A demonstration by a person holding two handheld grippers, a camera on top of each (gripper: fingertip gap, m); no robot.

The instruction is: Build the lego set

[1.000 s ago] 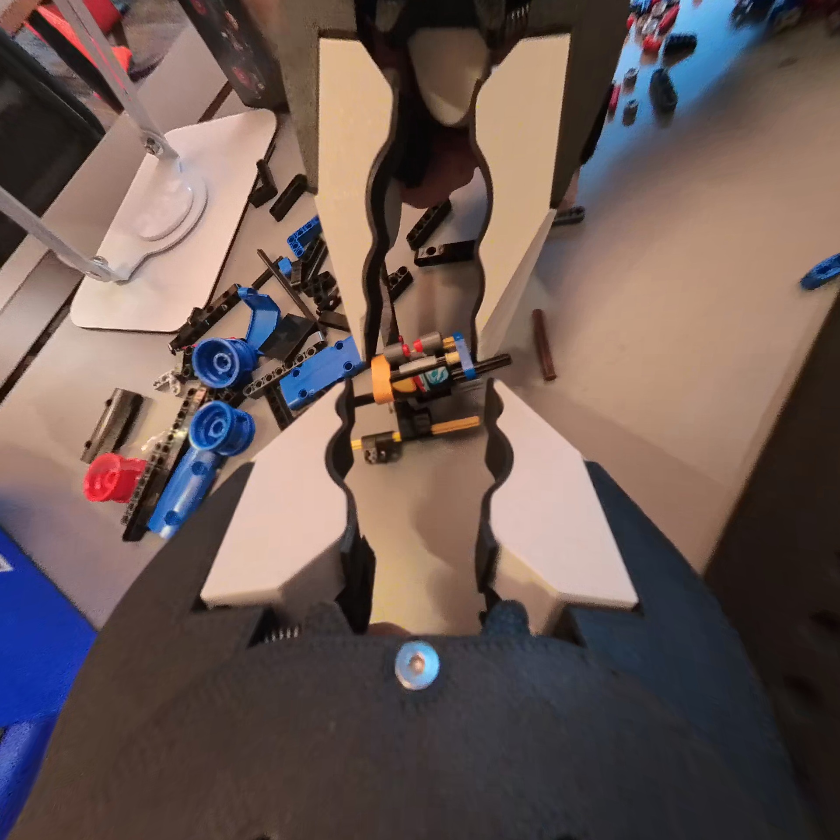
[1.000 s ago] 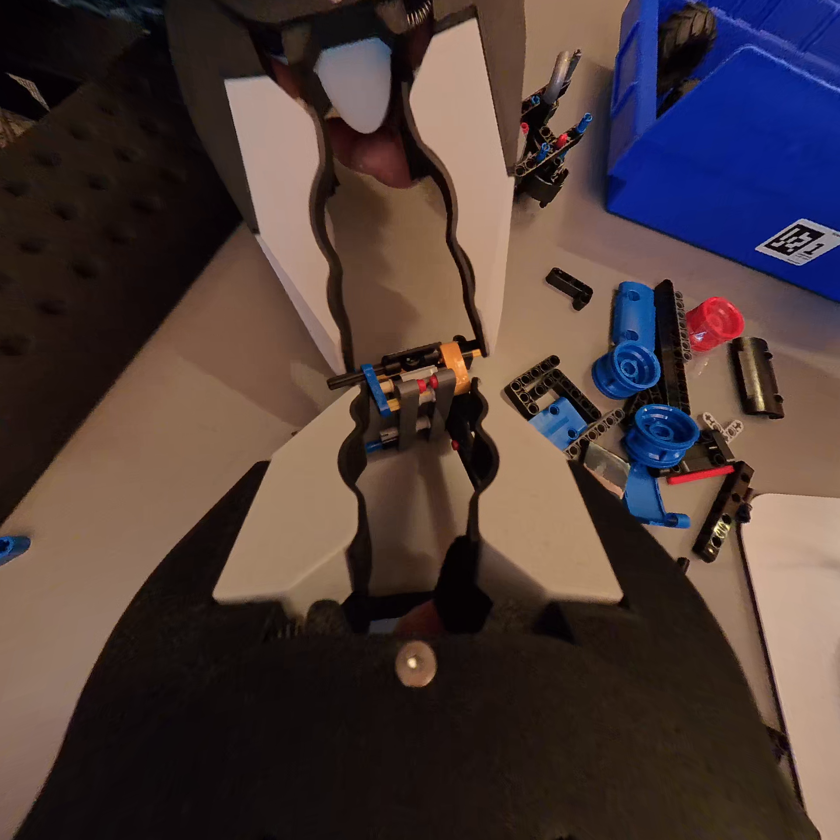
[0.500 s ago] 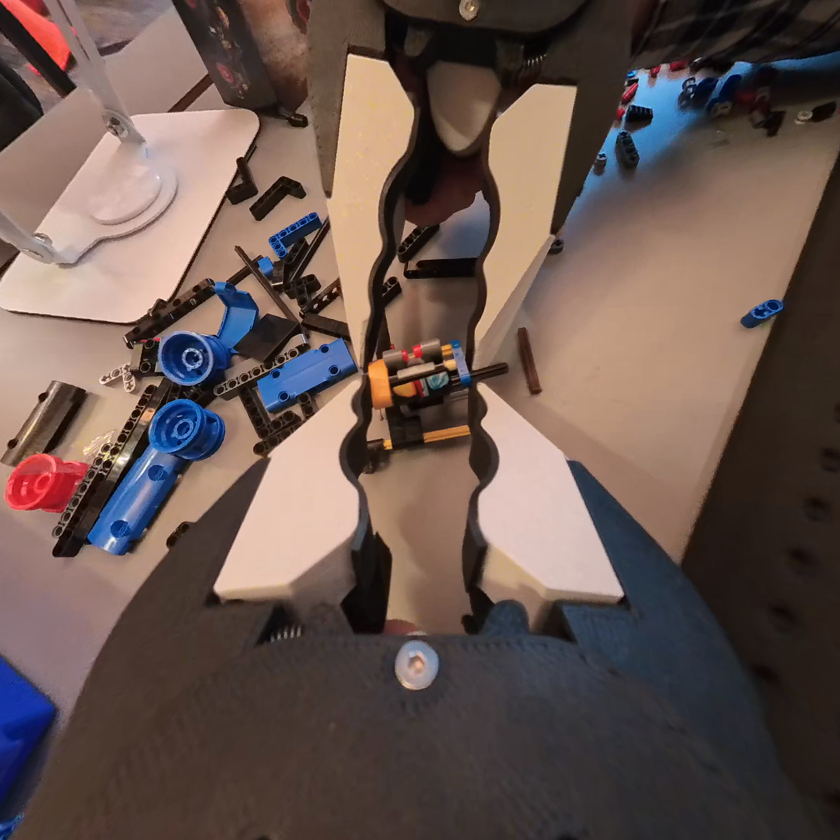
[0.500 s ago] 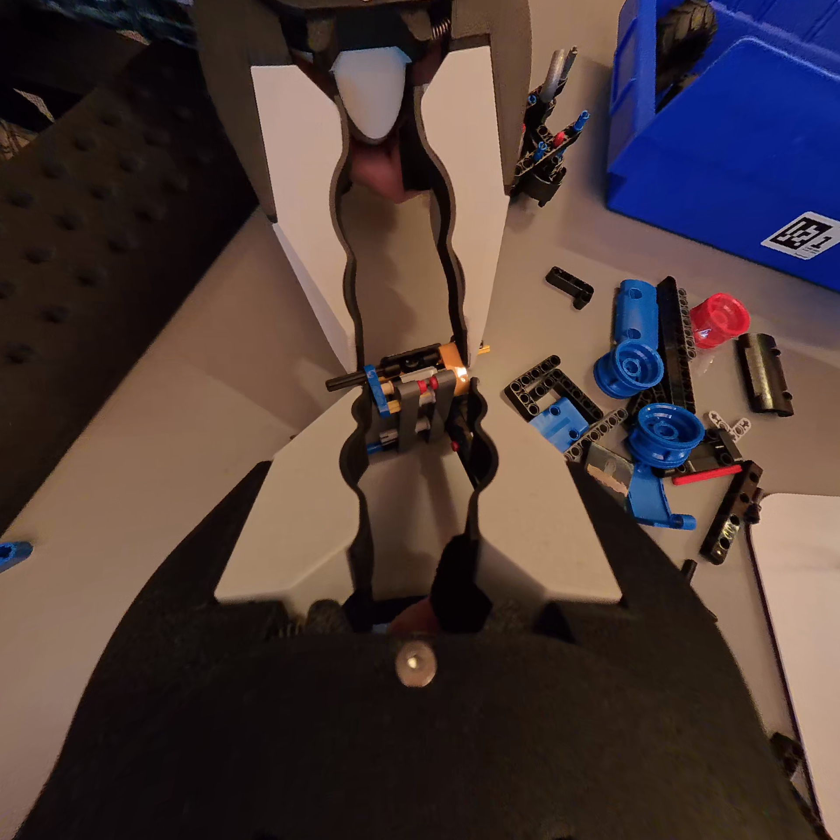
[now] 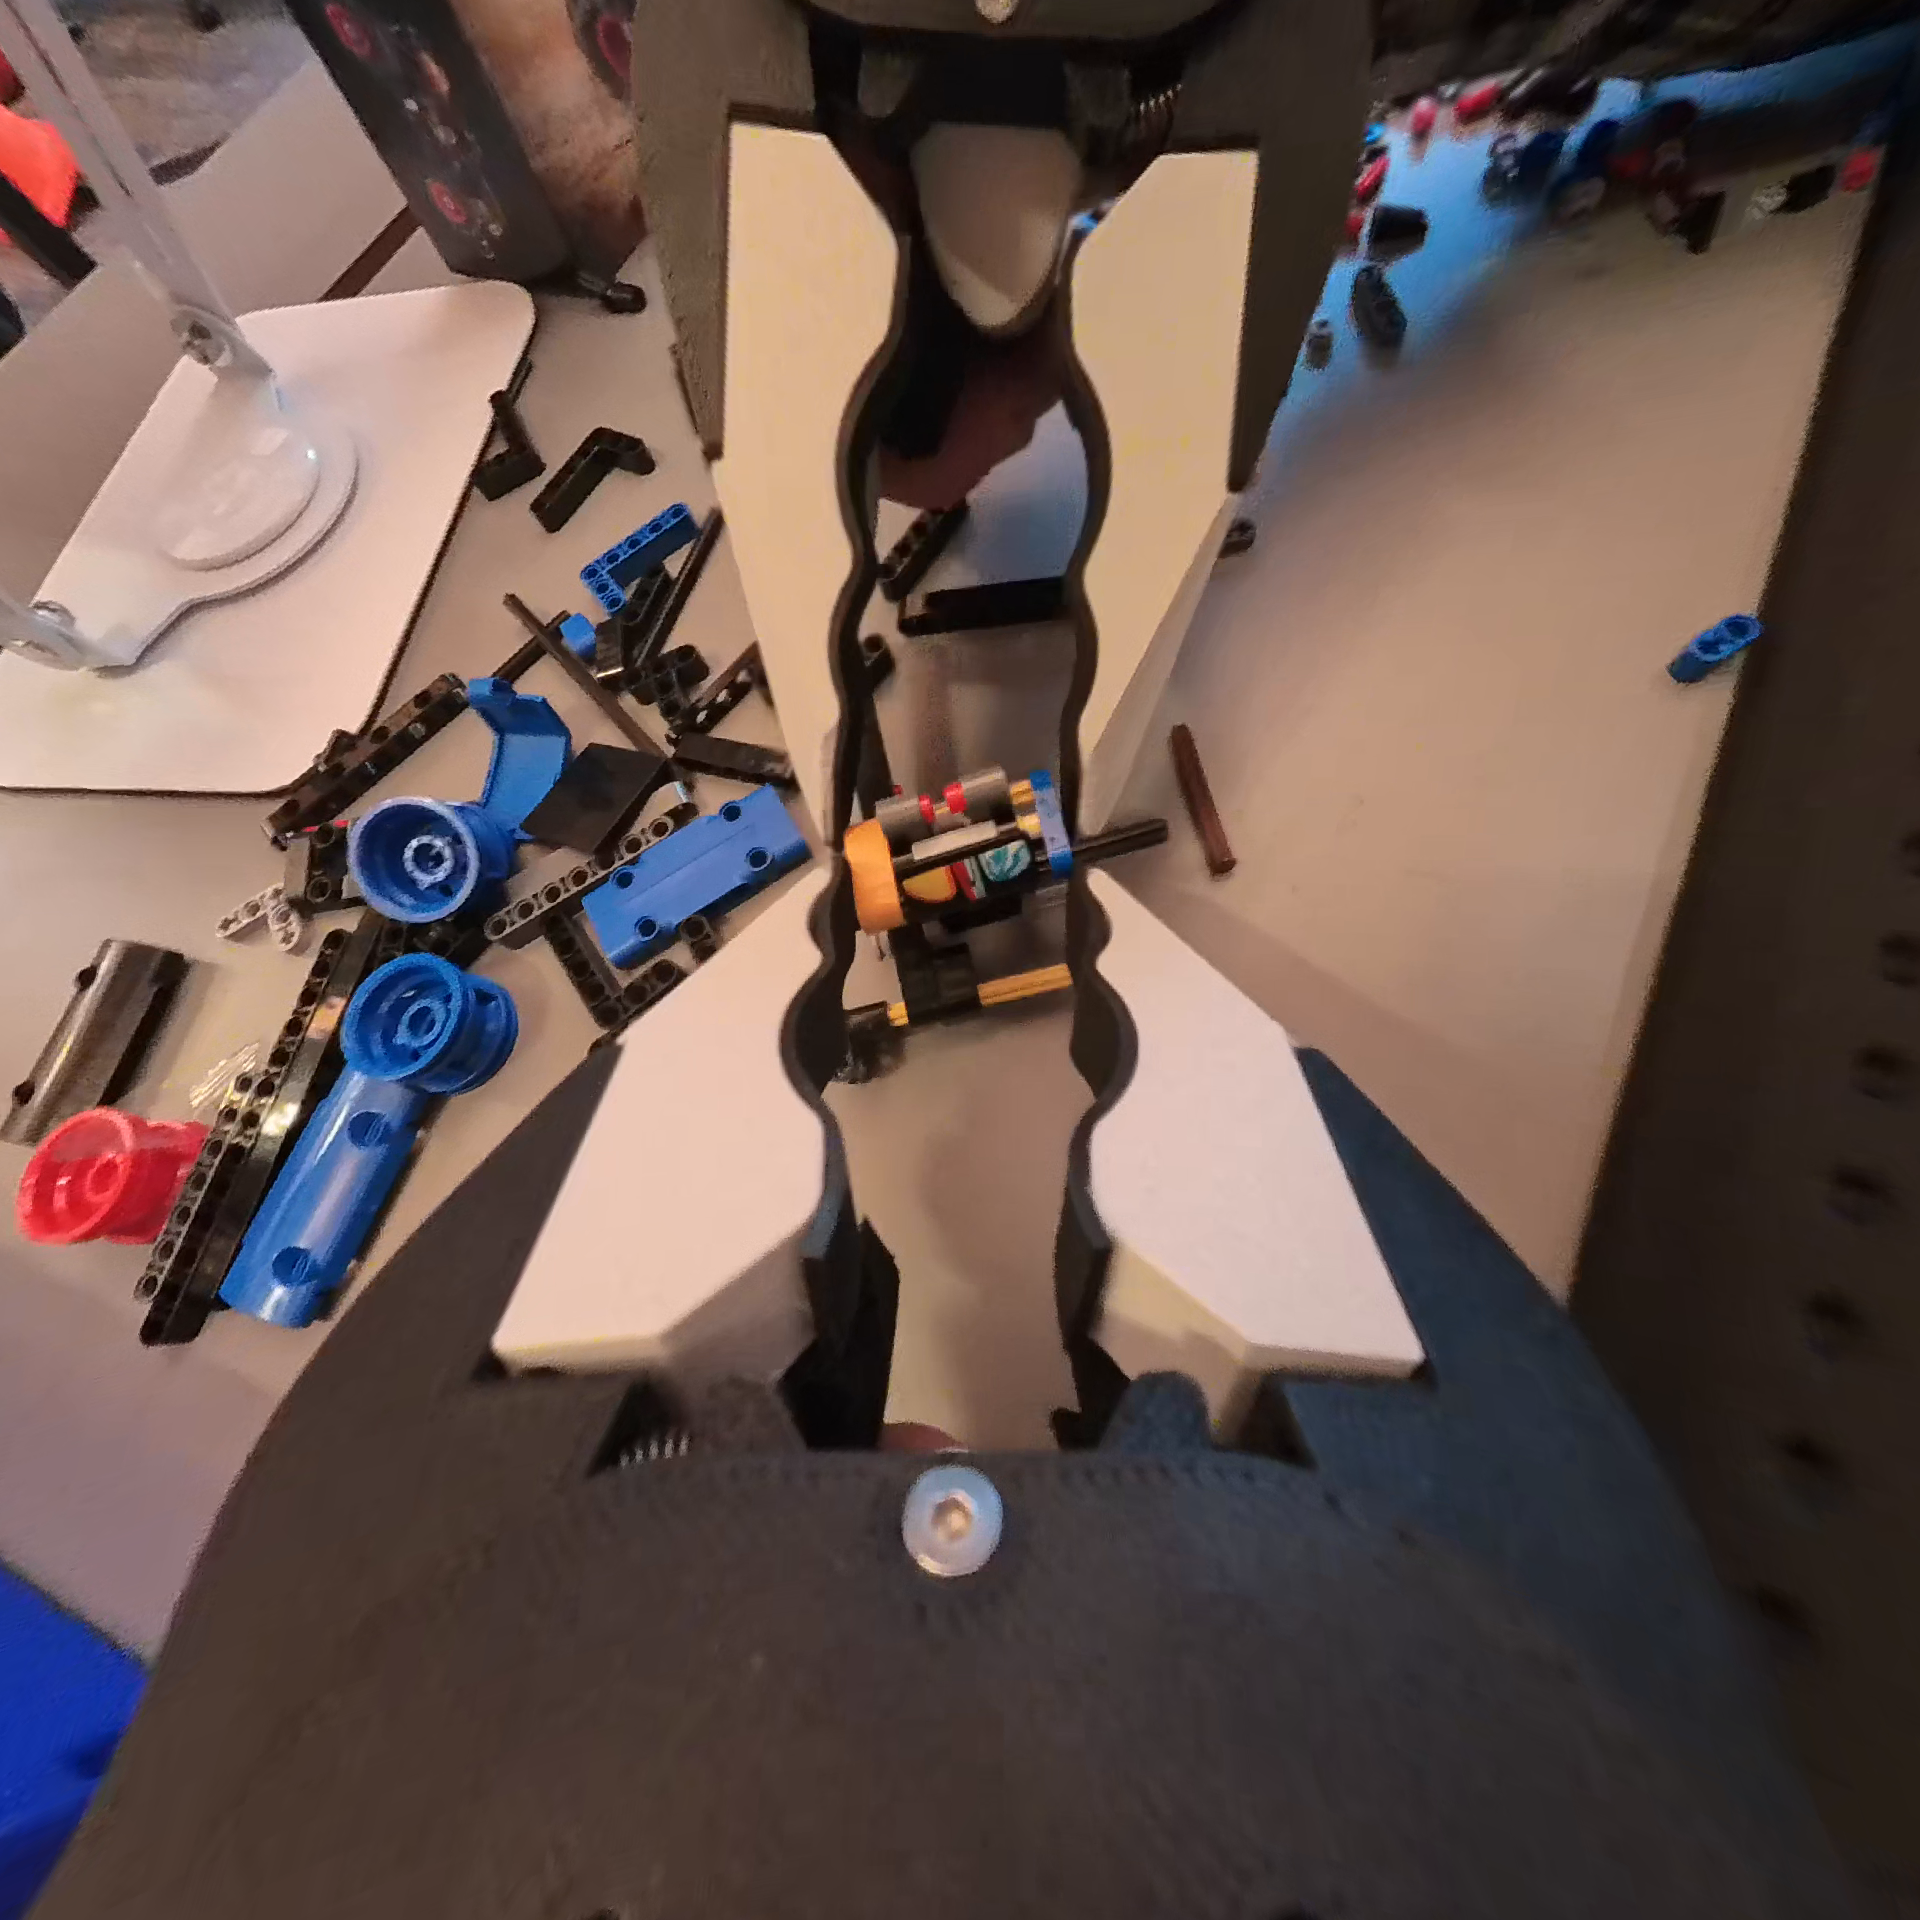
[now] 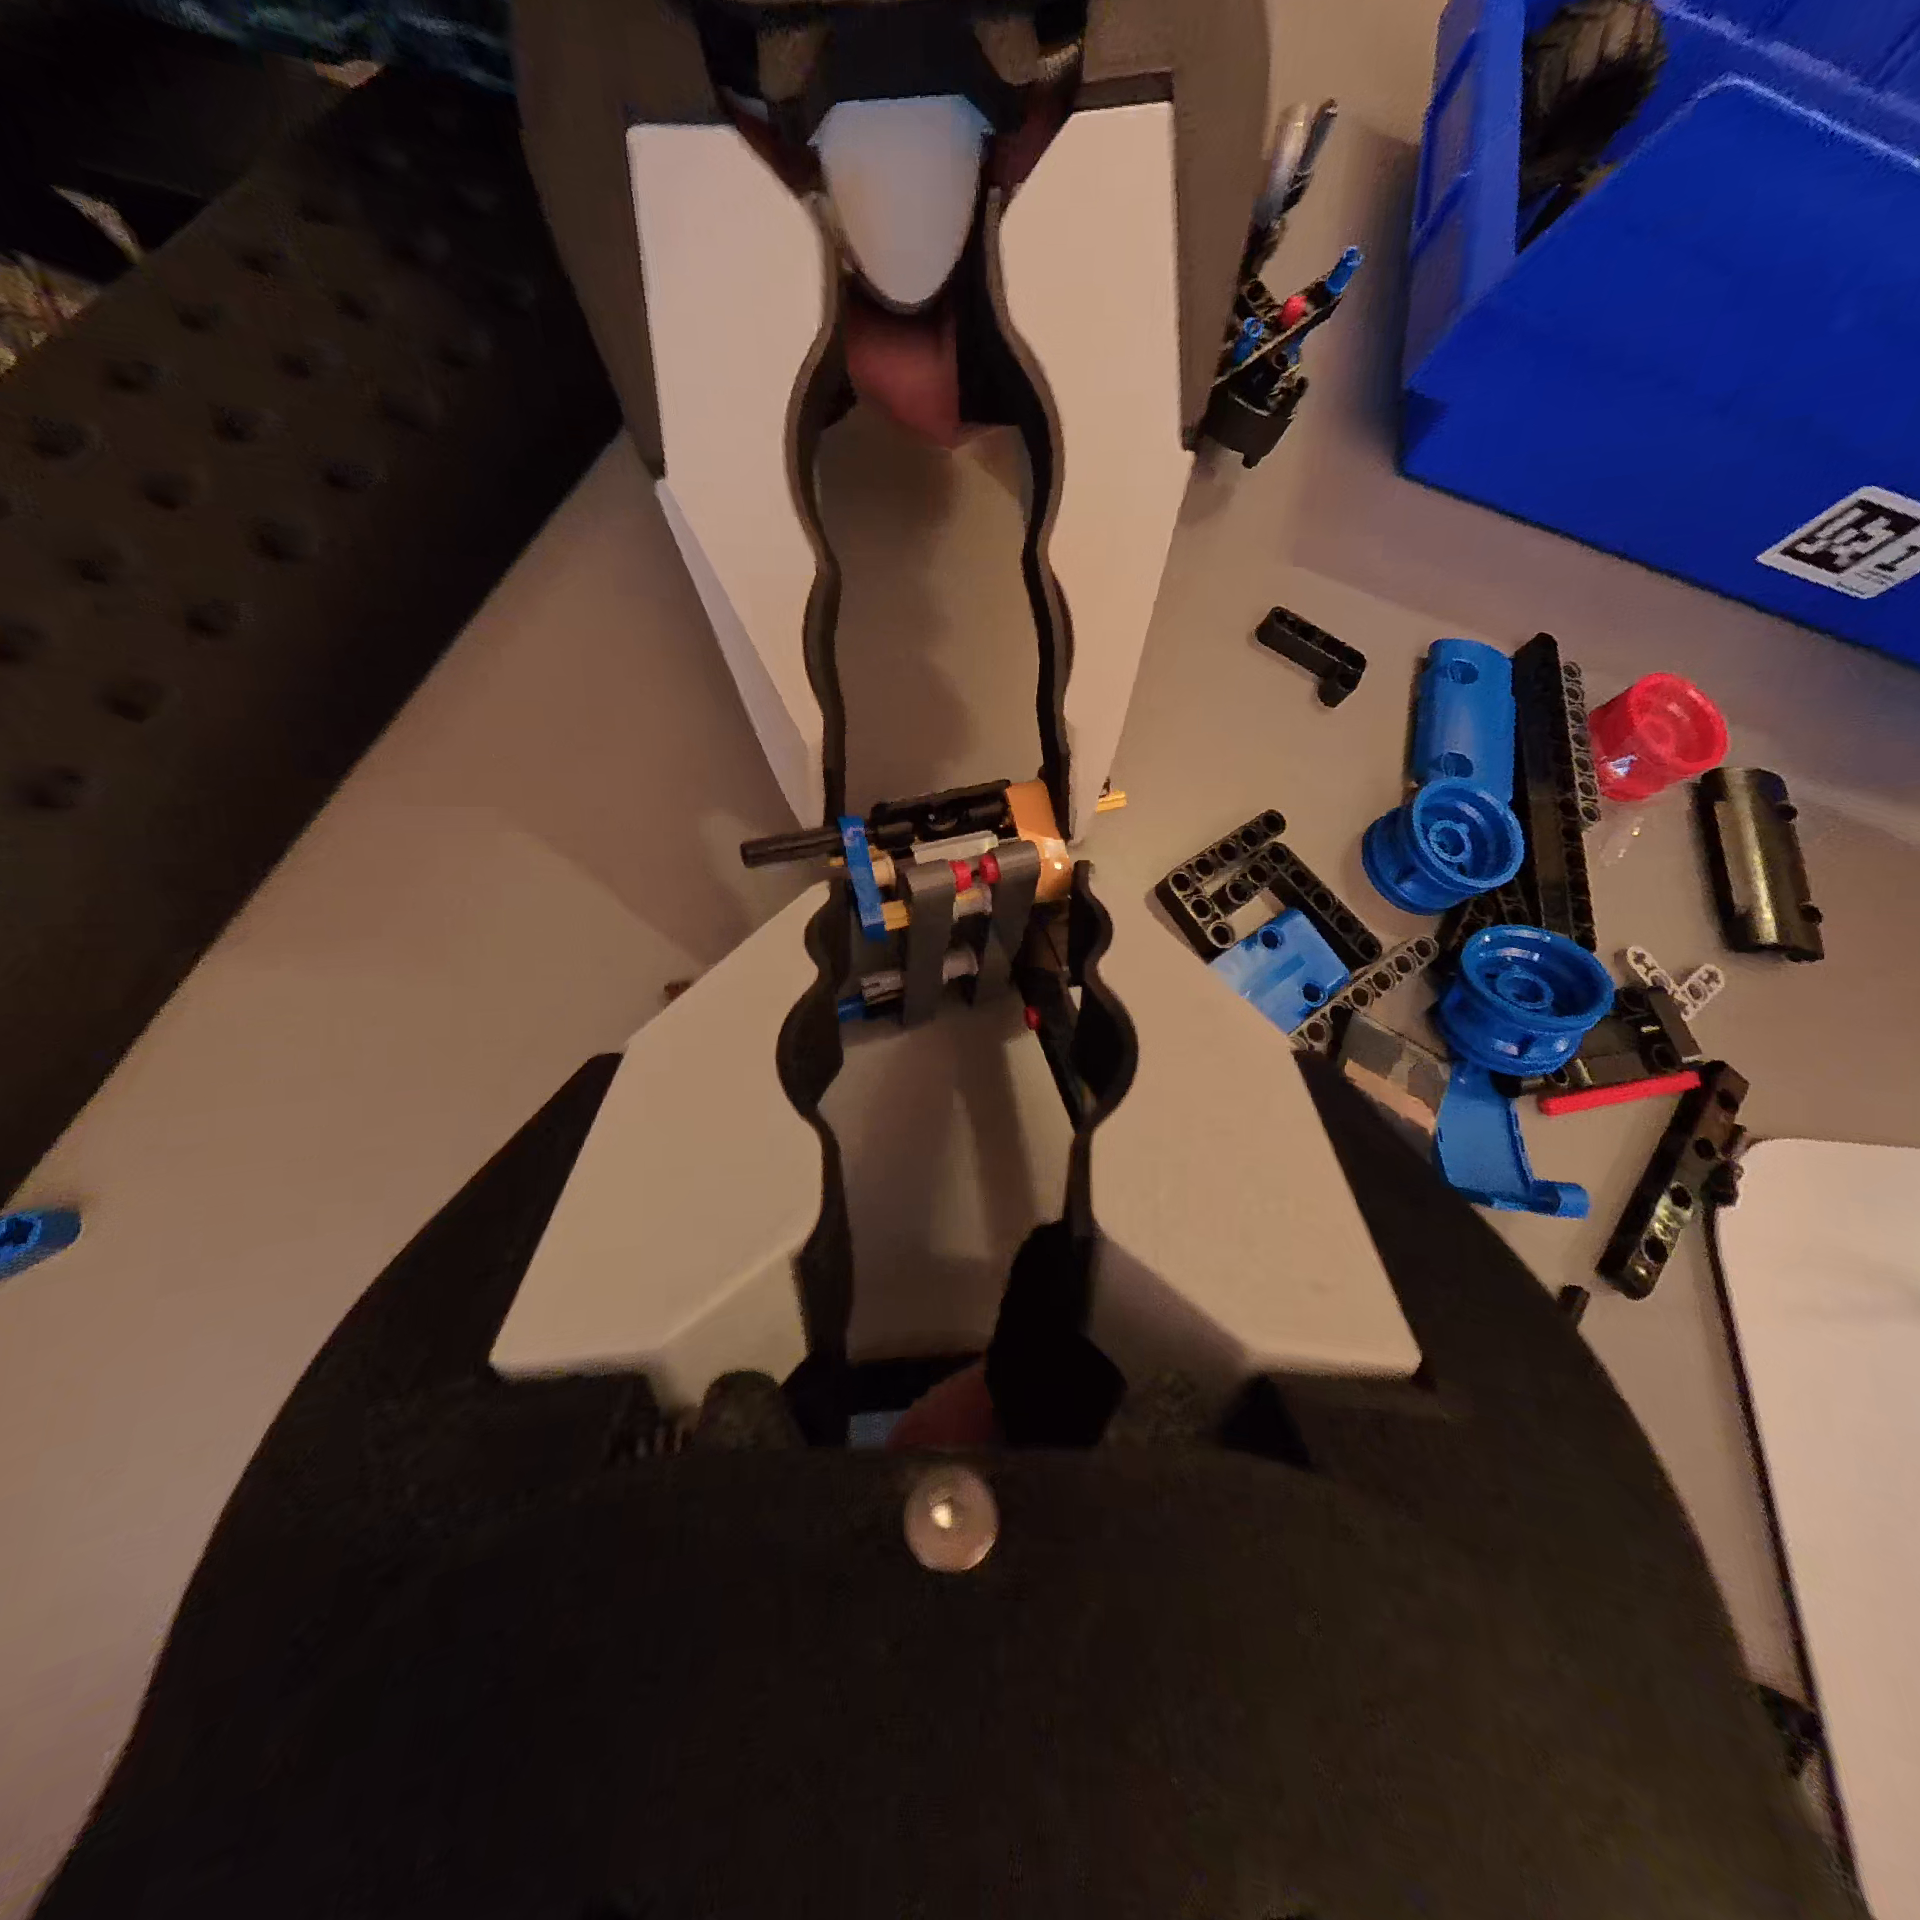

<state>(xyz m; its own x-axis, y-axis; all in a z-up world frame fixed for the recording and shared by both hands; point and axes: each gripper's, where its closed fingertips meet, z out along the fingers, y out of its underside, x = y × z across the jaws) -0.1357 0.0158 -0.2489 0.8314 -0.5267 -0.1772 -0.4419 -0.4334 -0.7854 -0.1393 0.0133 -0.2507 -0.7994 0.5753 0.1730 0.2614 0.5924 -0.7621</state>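
Presently a small lego sub-assembly is held above the surface, shared between both tools. The left hand-held gripper is narrowed onto its lower part, where a yellow axle spans the gap between the fingers. The right hand-held gripper is likewise closed about it from the opposite side, its fingers set against the two grey upright pieces. An orange round piece sits at one end, and a black axle projects from the other, past a blue piece.

The step in hand is judged to be a pressing together or re-seating of parts. It would be done best if one grip were kept fixed as an anchor while force is applied squarely along the axle line, so that nothing is twisted loose. Pressure should be kept modest; the projecting black axle could be knocked askew. Loose parts, among them two blue wheel hubs and a red hub, lie well apart on the surface.
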